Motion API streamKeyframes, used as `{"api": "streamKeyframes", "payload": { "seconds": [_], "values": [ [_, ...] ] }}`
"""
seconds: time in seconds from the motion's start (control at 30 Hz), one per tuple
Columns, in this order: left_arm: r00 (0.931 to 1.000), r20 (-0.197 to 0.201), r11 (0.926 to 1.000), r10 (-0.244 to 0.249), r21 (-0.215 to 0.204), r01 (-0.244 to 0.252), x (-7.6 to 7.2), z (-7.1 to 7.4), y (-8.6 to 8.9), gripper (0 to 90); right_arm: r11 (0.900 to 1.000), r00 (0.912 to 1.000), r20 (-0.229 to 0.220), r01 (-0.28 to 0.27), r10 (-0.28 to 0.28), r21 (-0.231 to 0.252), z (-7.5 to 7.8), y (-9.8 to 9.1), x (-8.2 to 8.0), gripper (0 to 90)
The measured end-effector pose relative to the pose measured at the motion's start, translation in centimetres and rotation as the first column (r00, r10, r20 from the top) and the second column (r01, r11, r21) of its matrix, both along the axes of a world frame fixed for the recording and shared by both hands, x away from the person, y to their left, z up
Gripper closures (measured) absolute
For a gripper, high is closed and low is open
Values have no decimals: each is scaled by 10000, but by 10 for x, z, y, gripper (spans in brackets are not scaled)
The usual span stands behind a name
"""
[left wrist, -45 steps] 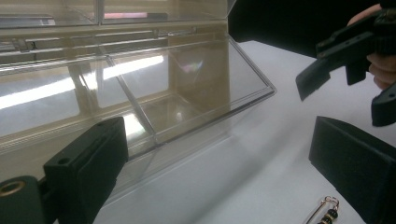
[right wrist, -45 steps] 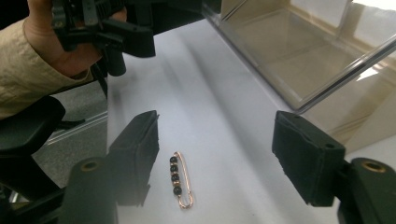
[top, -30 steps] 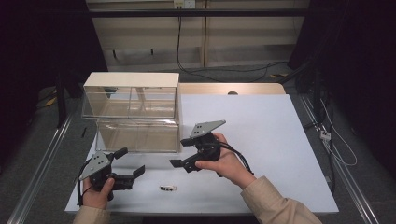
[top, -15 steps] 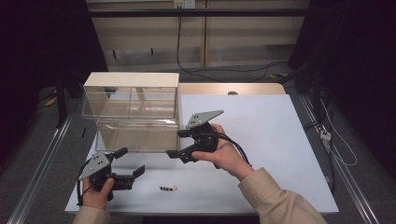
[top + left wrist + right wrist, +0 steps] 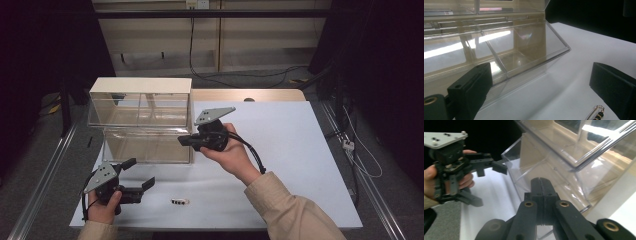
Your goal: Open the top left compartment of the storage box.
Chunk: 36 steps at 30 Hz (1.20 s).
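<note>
**Operator:** Right, nearest me I have the left gripper (image 5: 134,176), low on the white table (image 5: 300,150), on the near side of the clear bin (image 5: 145,122) and off its left front corner. Its jaws stand wide apart with nothing between them; through its own camera I see one black pad (image 5: 470,86) at the left and the other at the right, bare table between.

**Observer:** And the small part?

**Operator:** A little beaded clip (image 5: 179,201) lies flat on the table, nearer to me than the bin, just right of the left gripper and apart from it. It peeks in at the bottom edge of the left gripper view (image 5: 596,113), close by the right pad.

**Observer:** The right side?

**Operator:** My right gripper (image 5: 184,141) sits farther out, at the bin's right front corner, tip against or just short of the clear wall; I cannot tell which. Its jaws have just been closing and now meet pad to pad (image 5: 541,186), holding nothing.

**Observer:** The bin itself?

**Operator:** Two clear tiers, cream back and top, with its slanted front facing me.
</note>
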State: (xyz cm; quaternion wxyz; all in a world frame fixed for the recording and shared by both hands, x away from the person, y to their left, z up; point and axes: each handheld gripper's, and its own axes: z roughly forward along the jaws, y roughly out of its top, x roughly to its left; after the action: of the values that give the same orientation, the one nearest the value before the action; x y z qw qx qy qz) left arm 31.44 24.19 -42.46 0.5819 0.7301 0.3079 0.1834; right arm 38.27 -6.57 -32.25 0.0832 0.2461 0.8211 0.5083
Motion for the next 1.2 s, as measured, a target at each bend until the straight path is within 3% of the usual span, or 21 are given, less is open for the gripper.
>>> {"api": "streamKeyframes", "payload": {
  "seconds": [0.37, 0.7, 1.0, 1.1, 1.2],
  "values": [
    [10000, -7, 10000, -46, 56, 46, 0, 0, 0, 45, 9987, 9983, 287, 504, -503, -53, 2, 5, 11, 900],
    [10000, -8, 9999, -78, 90, 78, 0, 0, 0, 45, 9993, 9989, 392, 265, -275, 246, 7, 6, 8, 900],
    [10000, 26, 9999, -67, 85, 67, -1, 1, 0, 44, 9990, 9969, 748, 197, -227, 412, 25, 13, 6, 900],
    [10000, 34, 9999, -73, 119, 72, -1, 1, 1, 44, 9996, 9976, 698, 12, -32, 285, 24, 14, 4, 900],
    [10000, -3, 9999, -56, 101, 56, -1, 1, 2, 44, 9992, 9975, 649, -254, 275, -320, 17, 19, -1, 900]
  ]
}}
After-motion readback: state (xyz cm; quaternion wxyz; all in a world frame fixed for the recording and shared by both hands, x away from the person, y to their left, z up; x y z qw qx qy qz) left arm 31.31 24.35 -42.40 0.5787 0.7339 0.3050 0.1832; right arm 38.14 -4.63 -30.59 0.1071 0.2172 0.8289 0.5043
